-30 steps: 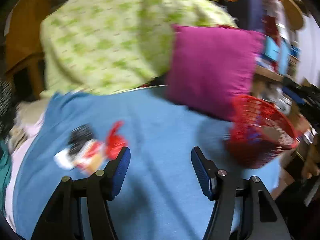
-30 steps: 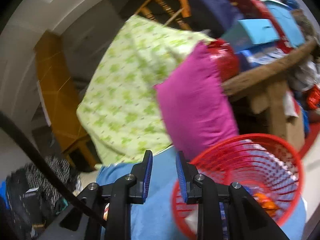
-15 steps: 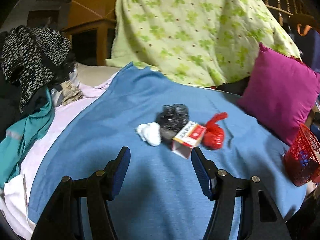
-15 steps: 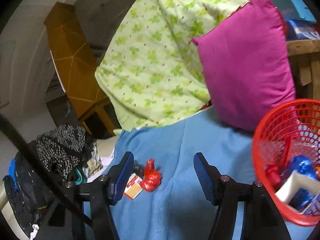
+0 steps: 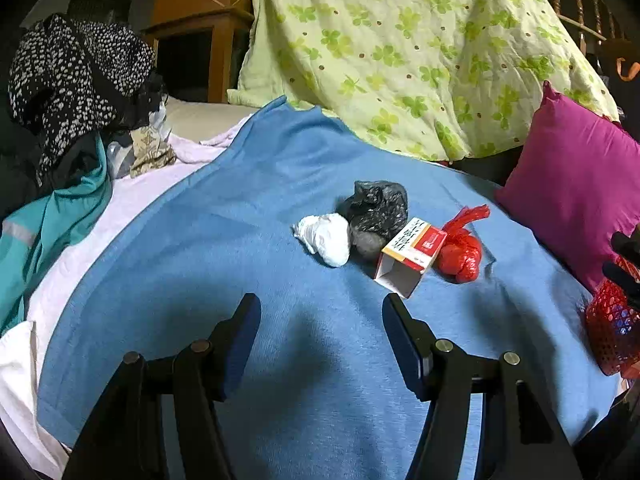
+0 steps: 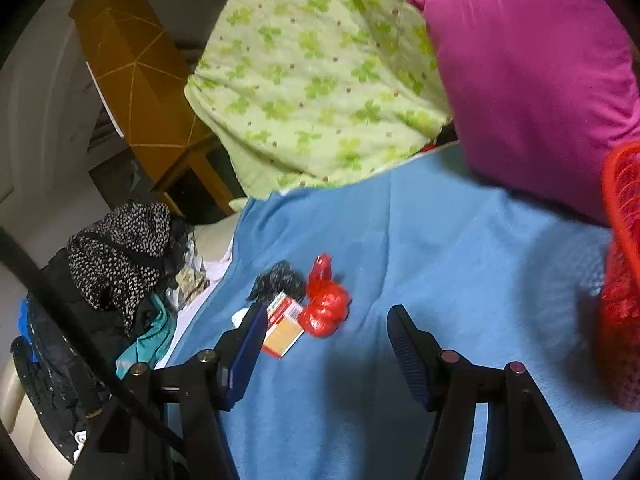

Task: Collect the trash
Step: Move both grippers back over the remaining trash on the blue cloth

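Trash lies in a small cluster on the blue blanket point(image 5: 240, 240): a white crumpled wad point(image 5: 326, 238), a black plastic bag point(image 5: 376, 212), an open red-and-white carton point(image 5: 410, 254) and a knotted red plastic bag point(image 5: 460, 252). My left gripper point(image 5: 320, 320) is open and empty, just short of the cluster. The right wrist view shows the same carton point(image 6: 282, 322), red bag point(image 6: 326, 308) and black bag point(image 6: 278, 280) ahead to the left. My right gripper point(image 6: 326, 336) is open and empty above the blanket. A red mesh basket point(image 5: 612, 328) stands at the right edge, also basket point(image 6: 624, 264).
A magenta cushion point(image 5: 576, 192) and a green clover-print quilt point(image 5: 400, 52) stand behind the blanket. Piled clothes point(image 5: 72, 88) lie to the left, with a wooden cabinet point(image 6: 132, 76) beyond. The other gripper's dark tip point(image 5: 628, 256) shows above the basket.
Both views swung left from the basket toward the trash cluster, which now sits closer ahead of the left gripper. The right gripper's jaws went from nearly shut to open.
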The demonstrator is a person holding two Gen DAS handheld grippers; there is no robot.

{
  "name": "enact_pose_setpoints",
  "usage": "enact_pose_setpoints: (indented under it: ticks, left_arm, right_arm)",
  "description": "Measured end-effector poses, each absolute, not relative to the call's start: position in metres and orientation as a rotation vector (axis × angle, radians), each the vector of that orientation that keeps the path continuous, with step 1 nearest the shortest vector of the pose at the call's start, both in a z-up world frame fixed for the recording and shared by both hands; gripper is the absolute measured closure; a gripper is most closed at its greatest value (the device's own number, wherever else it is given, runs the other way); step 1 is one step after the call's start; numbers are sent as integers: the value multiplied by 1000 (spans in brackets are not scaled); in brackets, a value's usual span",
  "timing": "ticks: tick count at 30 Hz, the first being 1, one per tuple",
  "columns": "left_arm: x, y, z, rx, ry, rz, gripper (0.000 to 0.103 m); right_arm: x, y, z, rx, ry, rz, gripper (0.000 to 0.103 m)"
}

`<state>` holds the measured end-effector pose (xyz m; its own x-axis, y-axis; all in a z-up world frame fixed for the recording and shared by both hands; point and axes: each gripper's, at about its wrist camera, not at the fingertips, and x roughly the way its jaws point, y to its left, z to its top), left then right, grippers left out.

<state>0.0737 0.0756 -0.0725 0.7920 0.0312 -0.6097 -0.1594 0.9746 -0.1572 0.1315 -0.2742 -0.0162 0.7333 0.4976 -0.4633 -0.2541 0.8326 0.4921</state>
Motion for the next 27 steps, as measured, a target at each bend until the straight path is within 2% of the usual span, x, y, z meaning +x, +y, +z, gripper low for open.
enact_pose_setpoints:
  ticks: [13,23,27]
  left_arm:
    - [86,93,-84,-307,686,79,39]
    - [103,98,-89,-334,719,61,39]
    - [117,92,-89,-313,725,26,39]
  right_arm:
    - [153,-240,-41,369,739,437,38]
    - [224,-199,-60,293,879,465,38]
    - [250,-185,-72,269,910,454,42]
